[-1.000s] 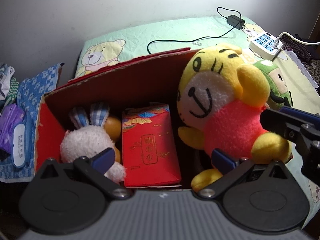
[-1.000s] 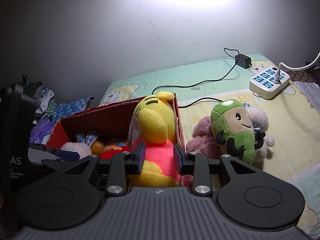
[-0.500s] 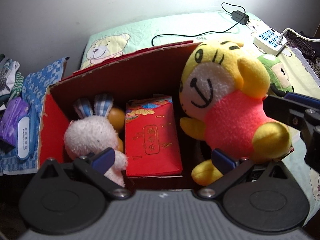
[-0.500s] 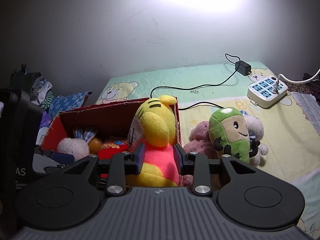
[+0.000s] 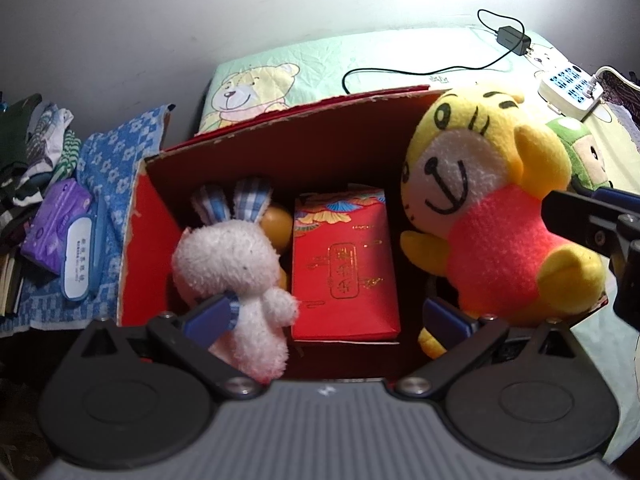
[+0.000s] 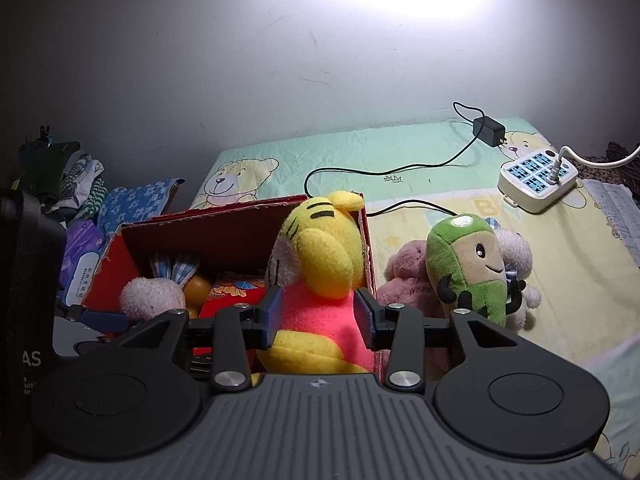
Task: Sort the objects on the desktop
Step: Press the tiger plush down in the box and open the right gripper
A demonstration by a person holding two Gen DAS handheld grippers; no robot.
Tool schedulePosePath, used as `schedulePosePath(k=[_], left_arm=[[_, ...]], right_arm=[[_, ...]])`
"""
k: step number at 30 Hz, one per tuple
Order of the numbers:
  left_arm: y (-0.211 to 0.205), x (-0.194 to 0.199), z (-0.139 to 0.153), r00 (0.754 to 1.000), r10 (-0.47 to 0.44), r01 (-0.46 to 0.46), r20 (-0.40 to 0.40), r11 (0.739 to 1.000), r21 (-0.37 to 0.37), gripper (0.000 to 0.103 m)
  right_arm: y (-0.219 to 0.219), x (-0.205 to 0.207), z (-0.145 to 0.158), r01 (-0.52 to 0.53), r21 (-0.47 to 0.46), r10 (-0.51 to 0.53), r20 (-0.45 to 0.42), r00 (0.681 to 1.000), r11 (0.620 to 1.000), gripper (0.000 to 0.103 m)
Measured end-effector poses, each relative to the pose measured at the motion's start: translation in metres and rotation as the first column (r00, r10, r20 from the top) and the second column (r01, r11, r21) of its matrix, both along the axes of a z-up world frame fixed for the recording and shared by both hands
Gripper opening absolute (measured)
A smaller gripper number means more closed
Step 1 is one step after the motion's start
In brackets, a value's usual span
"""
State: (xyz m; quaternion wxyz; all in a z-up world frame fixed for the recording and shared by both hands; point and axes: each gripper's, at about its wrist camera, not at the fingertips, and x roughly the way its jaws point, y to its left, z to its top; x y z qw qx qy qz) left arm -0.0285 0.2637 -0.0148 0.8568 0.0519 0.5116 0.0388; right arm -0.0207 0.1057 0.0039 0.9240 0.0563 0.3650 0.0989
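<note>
Spreading wider than a moment ago, the right gripper [image 6: 316,314] frees the light, squashy tiger plush [image 6: 320,280] inside the red box [image 5: 280,152], best regripped at its pink belly, while the left gripper [image 5: 328,316] hangs wide, empty.

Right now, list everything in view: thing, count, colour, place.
Box: 1, red, on the bedsheet.
Tiger plush: 1, yellow and pink, right end of the box, between the right tongs' pads.
Rabbit plush: 1, white, left end of the box.
Red packet: 1, red, box middle.
Orange ball: 1, behind the rabbit.
Green plush: 1, right of the box.
Pink plush: 1, beside the green one.
Power strip: 1, white, far right.
Charger: 1, black, by the wall.
Left tongs: open.
Right tongs: around the tiger.
</note>
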Motion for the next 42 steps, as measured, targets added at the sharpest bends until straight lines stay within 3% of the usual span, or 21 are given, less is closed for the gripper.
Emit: schedulePosePath(k=[9, 21, 35, 42], left_arm=[[0.004, -0.002, -0.001, 1.0, 0.029, -0.029, -0.001, 0.998, 0.052, 0.103], [0.011, -0.005, -0.003, 0.997, 0.078, -0.077, 0.001, 0.995, 0.064, 0.103], [-0.007, -0.006, 0.007, 0.985, 0.172, -0.172, 0.01, 0.982, 0.084, 0.103], [-0.025, -0.008, 0.018, 0.978, 0.2, -0.204, 0.053, 0.975, 0.088, 0.103]], right_arm=[[0.007, -0.002, -0.001, -0.001, -0.014, 0.001, 0.024, 1.0, 1.0, 0.047], [0.004, -0.005, -0.01, -0.016, 0.031, 0.016, 0.003, 1.0, 0.999, 0.047], [-0.027, 0.004, -0.009, -0.13, 0.132, 0.13, 0.007, 0.992, 0.983, 0.048], [-0.052, 0.005, -0.008, -0.191, 0.206, 0.188, 0.036, 0.982, 0.96, 0.048]])
